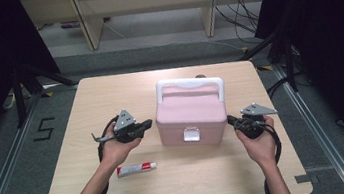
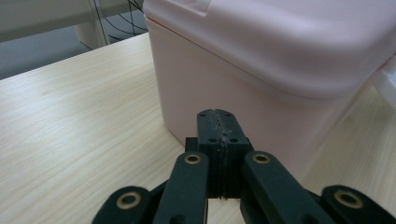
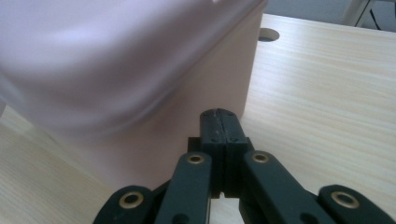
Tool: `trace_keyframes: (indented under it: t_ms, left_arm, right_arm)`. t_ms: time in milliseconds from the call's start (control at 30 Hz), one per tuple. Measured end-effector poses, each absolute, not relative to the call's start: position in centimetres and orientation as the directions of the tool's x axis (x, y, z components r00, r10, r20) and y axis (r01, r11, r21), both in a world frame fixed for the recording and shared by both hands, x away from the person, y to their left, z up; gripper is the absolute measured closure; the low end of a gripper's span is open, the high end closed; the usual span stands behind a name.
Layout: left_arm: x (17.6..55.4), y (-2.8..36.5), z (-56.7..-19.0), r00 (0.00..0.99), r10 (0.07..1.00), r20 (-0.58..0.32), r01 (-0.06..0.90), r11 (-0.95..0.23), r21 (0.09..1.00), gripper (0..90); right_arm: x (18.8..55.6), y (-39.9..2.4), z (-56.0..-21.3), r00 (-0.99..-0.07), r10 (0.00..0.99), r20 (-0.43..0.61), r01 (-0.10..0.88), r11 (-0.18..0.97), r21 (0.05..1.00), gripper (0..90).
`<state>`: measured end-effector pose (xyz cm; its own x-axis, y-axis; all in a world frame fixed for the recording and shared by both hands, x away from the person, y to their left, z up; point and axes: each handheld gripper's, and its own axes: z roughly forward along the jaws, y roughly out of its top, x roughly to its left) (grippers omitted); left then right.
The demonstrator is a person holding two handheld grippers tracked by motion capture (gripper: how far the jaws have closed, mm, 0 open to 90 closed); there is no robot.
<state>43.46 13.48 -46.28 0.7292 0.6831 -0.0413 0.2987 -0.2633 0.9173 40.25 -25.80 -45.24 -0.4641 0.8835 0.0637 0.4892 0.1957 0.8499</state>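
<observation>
A pink lidded box (image 1: 191, 116) with a white handle and a white front latch (image 1: 191, 135) stands in the middle of the table. My left gripper (image 1: 148, 124) is held just off the box's left side, its jaws pressed together with nothing between them; in the left gripper view the box wall (image 2: 261, 88) rises right behind the gripper (image 2: 217, 114). My right gripper (image 1: 230, 119) points at the box's right side, also shut and empty; the right gripper view has the pink wall (image 3: 154, 88) close ahead of the gripper (image 3: 219, 113). A small white and red tube (image 1: 136, 168) lies on the table near my left forearm.
The light wooden table (image 1: 80, 139) has bare room left and right of the box. A round hole (image 3: 268, 34) is cut in the tabletop beyond the box. Cables trail from both grippers off the front edge. Dark stands and floor surround the table.
</observation>
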Motion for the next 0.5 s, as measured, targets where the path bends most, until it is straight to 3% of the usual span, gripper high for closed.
trace_keyframes:
  t_ms: [233, 267, 333, 500]
  left_arm:
    - [43.9, 12.9, -46.1, 0.758, 0.652, -0.021, 0.278, -0.295, 0.914, 89.5]
    - [43.9, 12.9, -46.2, 0.761, 0.648, -0.017, 0.276, -0.299, 0.913, 89.6]
    - [44.0, 12.9, -46.3, 0.757, 0.653, -0.013, 0.276, -0.302, 0.913, 89.6]
    - [44.0, 13.9, -46.5, 0.748, 0.663, -0.020, 0.277, -0.285, 0.917, 89.7]
  right_arm:
    - [40.7, -25.4, -44.9, -0.468, 0.883, 0.038, 0.474, 0.214, 0.854, 90.0]
    - [40.5, -25.0, -44.9, -0.450, 0.889, 0.089, 0.503, 0.170, 0.847, 90.0]
    - [40.9, -25.0, -44.9, -0.477, 0.878, 0.027, 0.466, 0.227, 0.855, 90.0]
    - [41.2, -24.3, -44.9, -0.485, 0.873, 0.050, 0.479, 0.217, 0.851, 90.0]
